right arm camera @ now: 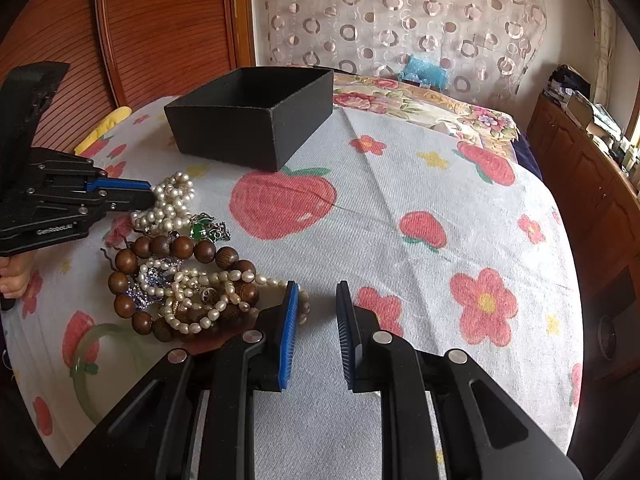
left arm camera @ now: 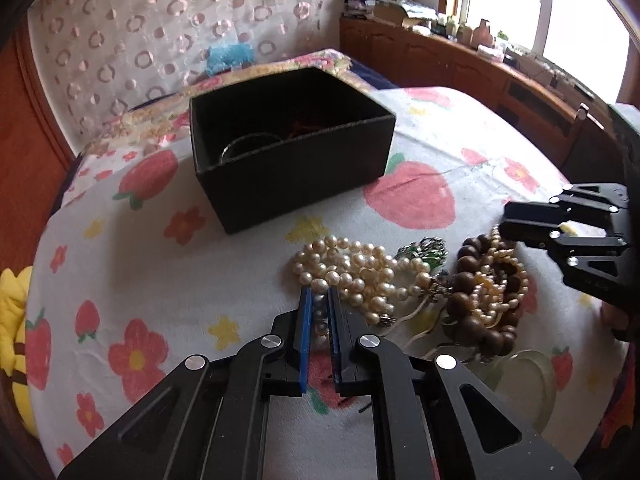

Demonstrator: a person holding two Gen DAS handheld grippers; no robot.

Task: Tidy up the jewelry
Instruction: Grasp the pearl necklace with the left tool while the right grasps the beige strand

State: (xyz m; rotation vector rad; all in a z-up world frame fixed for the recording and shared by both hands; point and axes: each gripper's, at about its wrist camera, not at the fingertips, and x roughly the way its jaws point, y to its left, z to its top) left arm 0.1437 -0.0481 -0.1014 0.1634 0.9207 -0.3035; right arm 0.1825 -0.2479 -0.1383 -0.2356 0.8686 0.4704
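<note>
A pile of jewelry lies on the flowered cloth: a white pearl necklace (left arm camera: 352,272), a brown wooden bead bracelet (left arm camera: 472,292), a green pendant (left arm camera: 424,250) and a pale jade bangle (left arm camera: 528,376). My left gripper (left arm camera: 319,300) is shut on a strand of the pearl necklace; it also shows in the right wrist view (right arm camera: 148,196) at the pearls (right arm camera: 172,204). My right gripper (right arm camera: 317,292) is open and empty, just right of the wooden beads (right arm camera: 180,248). A black open box (left arm camera: 288,148) stands behind the pile, with a bangle and red cord inside.
The box shows in the right wrist view (right arm camera: 256,120) at the far left of the cloth. A jade bangle (right arm camera: 86,364) lies near the front left edge. A wooden cabinet (left arm camera: 460,60) with clutter runs along the right under a window.
</note>
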